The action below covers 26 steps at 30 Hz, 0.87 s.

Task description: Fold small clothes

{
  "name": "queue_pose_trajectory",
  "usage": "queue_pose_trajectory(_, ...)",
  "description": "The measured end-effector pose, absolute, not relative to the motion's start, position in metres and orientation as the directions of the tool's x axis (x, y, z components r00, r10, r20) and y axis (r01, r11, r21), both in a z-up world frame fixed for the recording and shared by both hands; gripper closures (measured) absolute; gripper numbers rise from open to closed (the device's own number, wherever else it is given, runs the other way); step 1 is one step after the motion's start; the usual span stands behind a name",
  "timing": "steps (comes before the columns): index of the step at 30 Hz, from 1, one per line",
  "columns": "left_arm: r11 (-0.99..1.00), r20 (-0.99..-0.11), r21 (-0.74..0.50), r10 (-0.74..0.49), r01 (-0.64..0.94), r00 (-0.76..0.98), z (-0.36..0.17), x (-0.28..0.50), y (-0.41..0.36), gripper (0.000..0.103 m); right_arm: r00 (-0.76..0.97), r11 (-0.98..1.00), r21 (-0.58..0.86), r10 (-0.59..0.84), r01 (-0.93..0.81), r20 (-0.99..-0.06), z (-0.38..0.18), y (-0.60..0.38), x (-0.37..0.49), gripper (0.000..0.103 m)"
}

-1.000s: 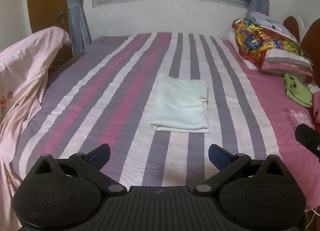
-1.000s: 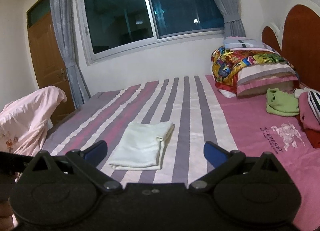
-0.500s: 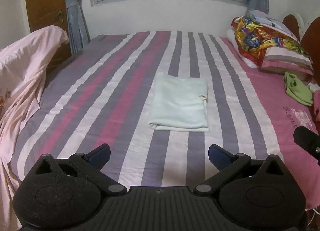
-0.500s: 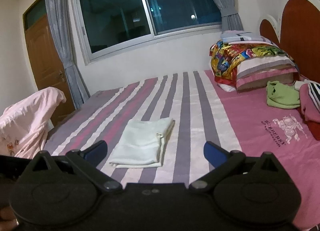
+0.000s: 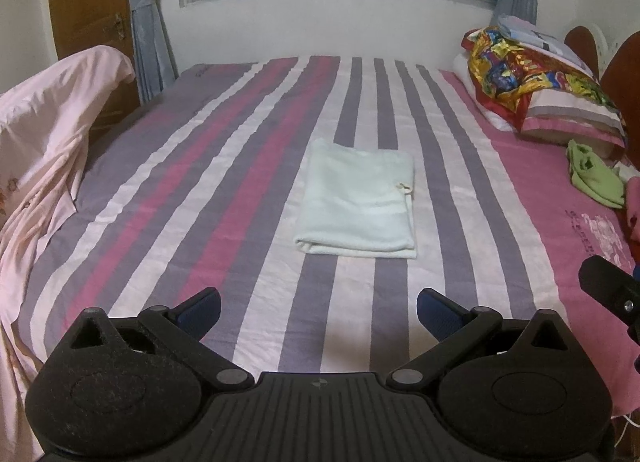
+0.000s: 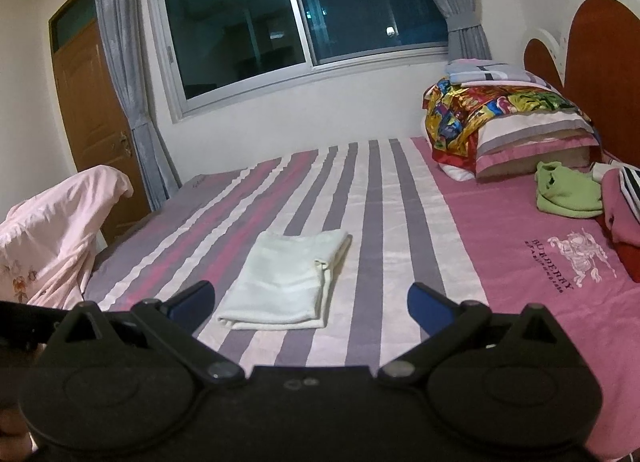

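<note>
A white folded cloth (image 5: pixel 360 202) lies flat in the middle of the striped bed (image 5: pixel 224 182); it also shows in the right wrist view (image 6: pixel 286 282). My left gripper (image 5: pixel 319 312) is open and empty, held back from the cloth over the bed's near edge. My right gripper (image 6: pixel 311 304) is open and empty, also short of the cloth, to its right. Part of the right gripper shows at the right edge of the left wrist view (image 5: pixel 612 294). A crumpled green garment (image 6: pixel 566 190) lies on the pink part of the sheet near the pillows.
A pile of pillows with a colourful cover (image 6: pixel 504 122) sits at the headboard (image 6: pixel 600 62). Red and striped clothes (image 6: pixel 624 222) lie at the far right. A pink sheet (image 5: pixel 44 166) drapes over furniture left of the bed. A window (image 6: pixel 296 22) and a door (image 6: pixel 92 134) are behind.
Both grippers have drifted slightly and the views shifted a little. The white cloth has not moved. Both grippers stay open.
</note>
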<state>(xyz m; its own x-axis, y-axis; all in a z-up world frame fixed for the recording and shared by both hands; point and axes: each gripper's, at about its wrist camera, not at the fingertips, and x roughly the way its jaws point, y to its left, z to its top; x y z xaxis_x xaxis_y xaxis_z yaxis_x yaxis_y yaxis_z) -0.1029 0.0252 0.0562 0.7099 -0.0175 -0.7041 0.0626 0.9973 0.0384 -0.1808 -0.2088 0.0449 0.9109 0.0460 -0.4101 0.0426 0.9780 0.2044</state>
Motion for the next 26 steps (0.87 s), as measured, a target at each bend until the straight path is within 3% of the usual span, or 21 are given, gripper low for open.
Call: queue_pose_trajectory(26, 0.991, -0.698, 0.029, -0.075, 0.133, 0.712, 0.043, -0.087, 0.019, 0.0, 0.902, 0.977, 0.206, 0.045, 0.049, -0.43, 0.031, -0.214, -0.174, 0.0)
